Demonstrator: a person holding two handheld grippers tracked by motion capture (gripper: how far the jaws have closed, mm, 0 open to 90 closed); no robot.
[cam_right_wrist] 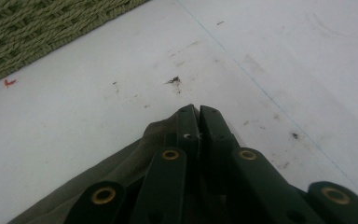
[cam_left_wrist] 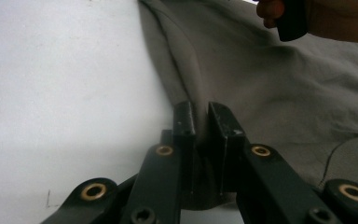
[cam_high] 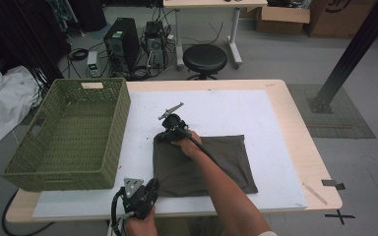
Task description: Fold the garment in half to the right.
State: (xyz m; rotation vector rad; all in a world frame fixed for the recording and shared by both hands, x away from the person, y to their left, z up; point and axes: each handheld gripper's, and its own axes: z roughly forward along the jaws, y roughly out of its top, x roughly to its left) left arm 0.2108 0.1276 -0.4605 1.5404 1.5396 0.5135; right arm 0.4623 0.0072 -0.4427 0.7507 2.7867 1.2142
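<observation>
A dark grey-brown cloth [cam_high: 216,162] lies folded flat on the white mat [cam_high: 226,108]. My left gripper [cam_high: 153,185] is at the cloth's near left corner, and in the left gripper view its jaws [cam_left_wrist: 201,109] are shut on the cloth's [cam_left_wrist: 284,84] left edge. My right gripper [cam_high: 158,138] reaches across to the far left corner. In the right gripper view its jaws [cam_right_wrist: 198,112] are pinched together on the tip of the cloth [cam_right_wrist: 121,172]. The right hand and its gripper [cam_left_wrist: 289,18] show at the top of the left gripper view.
A green woven basket [cam_high: 120,123] stands empty at the mat's left side, and its wall [cam_right_wrist: 37,28] lies just beyond the right gripper. White mat stretches out beyond and to the right of the cloth. A black stool [cam_high: 204,59] stands behind the table.
</observation>
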